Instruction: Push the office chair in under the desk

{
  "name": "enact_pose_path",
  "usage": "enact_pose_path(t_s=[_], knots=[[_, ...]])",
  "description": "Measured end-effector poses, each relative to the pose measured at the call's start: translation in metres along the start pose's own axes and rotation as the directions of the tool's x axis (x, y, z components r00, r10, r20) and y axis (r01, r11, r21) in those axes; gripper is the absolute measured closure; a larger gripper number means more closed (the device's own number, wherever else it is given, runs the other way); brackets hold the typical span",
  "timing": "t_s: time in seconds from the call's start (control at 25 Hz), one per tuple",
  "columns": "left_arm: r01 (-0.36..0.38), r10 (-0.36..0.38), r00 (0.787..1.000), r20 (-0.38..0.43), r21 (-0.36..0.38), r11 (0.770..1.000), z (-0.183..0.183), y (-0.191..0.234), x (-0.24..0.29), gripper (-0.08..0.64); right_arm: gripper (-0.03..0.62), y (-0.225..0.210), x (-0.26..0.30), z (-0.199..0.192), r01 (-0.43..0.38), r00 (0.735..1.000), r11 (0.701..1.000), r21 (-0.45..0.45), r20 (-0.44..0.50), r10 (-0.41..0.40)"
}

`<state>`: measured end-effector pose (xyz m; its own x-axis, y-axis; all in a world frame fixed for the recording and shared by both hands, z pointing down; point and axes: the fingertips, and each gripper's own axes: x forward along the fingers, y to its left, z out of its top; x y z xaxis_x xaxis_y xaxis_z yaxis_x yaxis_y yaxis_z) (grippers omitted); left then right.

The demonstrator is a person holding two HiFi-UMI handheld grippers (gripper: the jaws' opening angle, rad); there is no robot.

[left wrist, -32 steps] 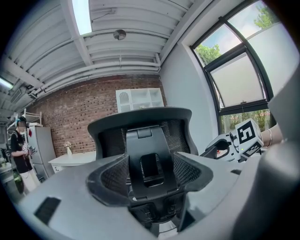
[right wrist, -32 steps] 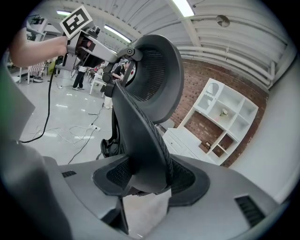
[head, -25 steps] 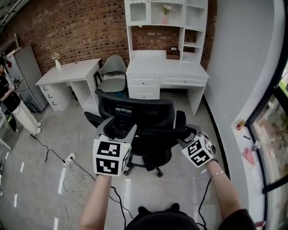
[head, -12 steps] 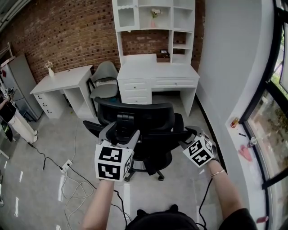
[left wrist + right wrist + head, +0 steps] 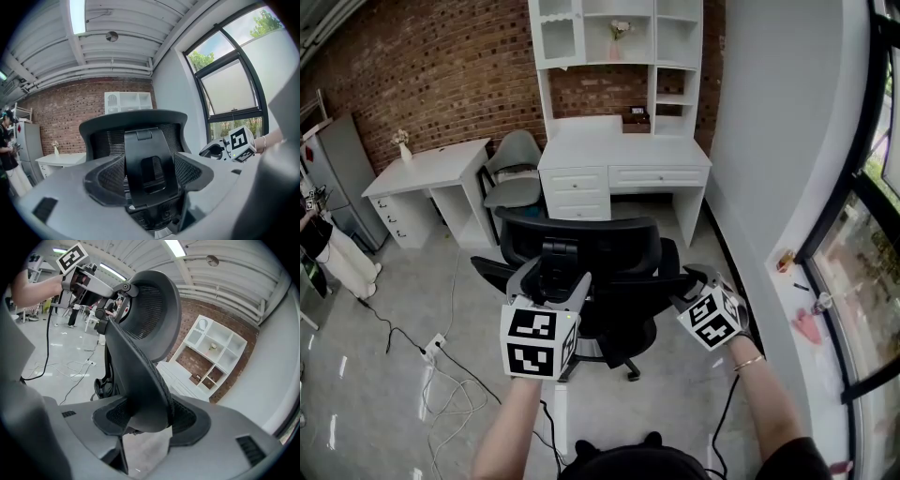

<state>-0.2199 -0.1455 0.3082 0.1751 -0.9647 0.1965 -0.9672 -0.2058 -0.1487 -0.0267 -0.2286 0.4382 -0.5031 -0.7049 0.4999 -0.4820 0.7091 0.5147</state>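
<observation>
Since the earlier frame the office chair [image 5: 581,246] has rolled nearer the white bench [image 5: 623,150], not yet under it. Left tool [image 5: 150,185] pinches its back spine [image 5: 145,150], right tool [image 5: 143,425] its backrest edge [image 5: 136,366], presumably to steer the push.

The glossy grey floor [image 5: 675,403] carries a black office chair [image 5: 609,248] on its wheeled base, near but not under the white counter [image 5: 623,155] at the brick wall. Loose white cables [image 5: 441,394] and a power strip [image 5: 432,345] lie at left, near a second counter [image 5: 422,169].
</observation>
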Motion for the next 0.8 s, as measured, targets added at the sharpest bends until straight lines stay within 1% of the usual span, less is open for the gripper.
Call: enact_pose_path(t_s=[0.16,0.36,0.6,0.8], knots=[[-0.023,0.023,1.000,0.002,-0.013,1.000,0.004,-0.007,0.011,0.253,0.362,-0.010,0.001,-0.008,0.001,1.000,1.000,-0.002,0.005,-0.001],[-0.046,0.046,0.999,-0.010,-0.024,0.999,0.010,-0.022,0.033,0.253,0.360,-0.034,0.005,-0.021,0.003,1.000,1.000,-0.005,-0.005,-0.003],[-0.066,0.066,0.998,-0.008,-0.029,0.997,0.019,-0.046,0.065,0.253,0.360,-0.070,0.013,-0.045,0.020,0.999,1.000,-0.002,-0.032,-0.020],[-0.080,0.079,0.997,-0.021,-0.037,0.996,0.025,-0.057,0.095,0.253,0.360,-0.098,0.022,-0.059,0.033,0.999,0.999,0.003,-0.039,-0.033]])
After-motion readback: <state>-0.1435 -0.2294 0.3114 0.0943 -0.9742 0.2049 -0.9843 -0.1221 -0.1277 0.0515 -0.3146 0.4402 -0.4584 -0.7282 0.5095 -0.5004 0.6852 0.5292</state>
